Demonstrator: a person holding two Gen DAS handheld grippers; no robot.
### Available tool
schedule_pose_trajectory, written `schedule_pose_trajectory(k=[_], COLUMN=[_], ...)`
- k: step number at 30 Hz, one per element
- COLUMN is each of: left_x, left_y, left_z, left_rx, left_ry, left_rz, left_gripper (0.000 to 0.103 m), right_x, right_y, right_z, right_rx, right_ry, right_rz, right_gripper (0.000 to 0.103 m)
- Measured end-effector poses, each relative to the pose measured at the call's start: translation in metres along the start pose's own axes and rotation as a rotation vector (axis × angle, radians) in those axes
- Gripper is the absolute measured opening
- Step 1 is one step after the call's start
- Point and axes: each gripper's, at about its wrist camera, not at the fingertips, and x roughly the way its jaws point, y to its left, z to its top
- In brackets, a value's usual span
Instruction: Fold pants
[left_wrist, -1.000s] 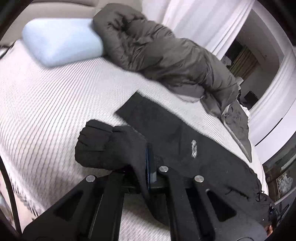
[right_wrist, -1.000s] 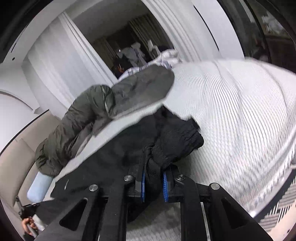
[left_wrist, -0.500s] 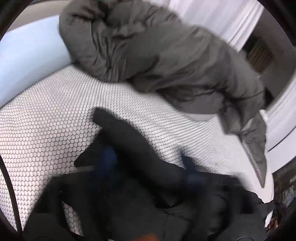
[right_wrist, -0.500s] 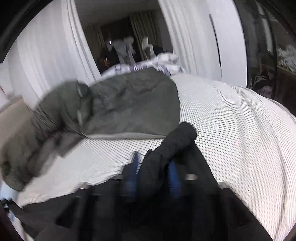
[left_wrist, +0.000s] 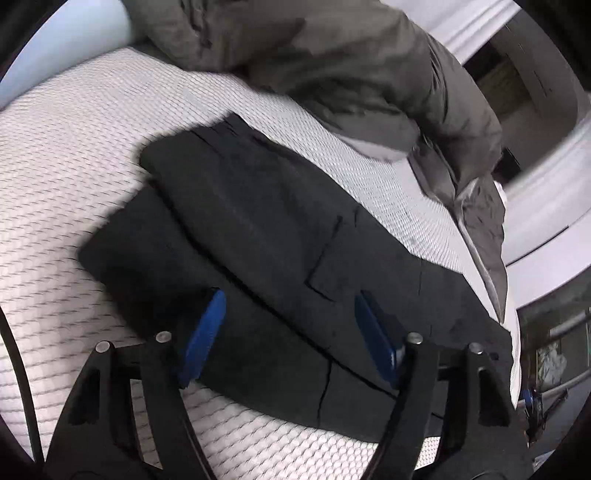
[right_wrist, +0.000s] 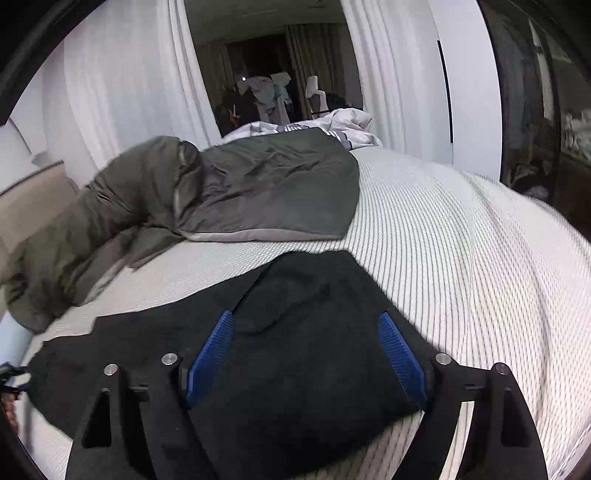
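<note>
The black pants (left_wrist: 266, 236) lie flat on the white bed, one layer folded over another with the upper edge set a little off the lower one. My left gripper (left_wrist: 288, 302) is open and empty, its blue pads spread wide just above the cloth. In the right wrist view the pants (right_wrist: 303, 332) spread across the lower frame. My right gripper (right_wrist: 306, 321) is open and empty, its blue pads wide apart over the pants' end. I cannot tell whether either gripper touches the cloth.
A crumpled grey-green duvet (left_wrist: 332, 62) lies just beyond the pants, also in the right wrist view (right_wrist: 229, 188). A pale blue pillow (left_wrist: 55, 48) sits at the far left. White textured mattress (right_wrist: 461, 258) stretches to the right. White curtains (right_wrist: 122, 92) hang behind.
Both grippers were shut on bunched ends of the pants; they carried them over, let go and opened. The pants now lie folded flat.
</note>
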Motion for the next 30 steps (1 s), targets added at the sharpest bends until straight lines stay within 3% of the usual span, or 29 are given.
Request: schedule_pose_trajectory(k=[3,4,5,11,15,18,21,23,25,30], left_x=[0.027,0.030,0.033,-0.024,-0.021,-0.016,-0.034,-0.045,-0.051,-0.025], left_y=[-0.003,-0.003,-0.002,0.008,0.023,0.037,0.045,0.055,0.063,0.064], left_z=[0.009,0.012,0.014,-0.006,-0.013,-0.022,-0.035,-0.045,-0.053,-0.037], left_rx=[-0.036,-0.048,-0.057,-0.018,0.009,-0.051,-0.074,-0.117,-0.149,-0.203], left_ry=[-0.005,-0.014,-0.024,-0.123,-0.081,-0.027,-0.049,-0.067,-0.075,-0.073], left_rz=[0.040,0.058,0.080,0.010,0.076,0.073,0.040,0.001,-0.025,-0.027], left_gripper=[0.046,0.019,0.000,0.000,0.000,0.000,0.025,0.052,0.058,0.058], right_x=[-0.013,-0.015,-0.016,-0.030,-0.030,-0.027,-0.029,-0.028,-0.023,0.001], right_y=[0.000,-0.002,-0.003,-0.015,-0.035,-0.047,-0.055,-0.062,-0.068,-0.075], right_z=[-0.020,-0.026,-0.031,-0.051,-0.062,-0.066,-0.071,-0.076,-0.079,-0.085], right_rx=[0.017,0.019,0.020,0.029,0.080,0.135,0.156,0.176,0.206,0.303], right_ry=[0.015,0.023,0.036,0.049,0.073,0.093,0.102,0.122,0.151,0.221], right_rz=[0.021,0.018,0.013,-0.009,-0.024,-0.017,-0.001,0.024,0.055,0.164], right_gripper=[0.086,0.086,0.086,0.086,0.086,0.086,0.086,0.086,0.086,0.086])
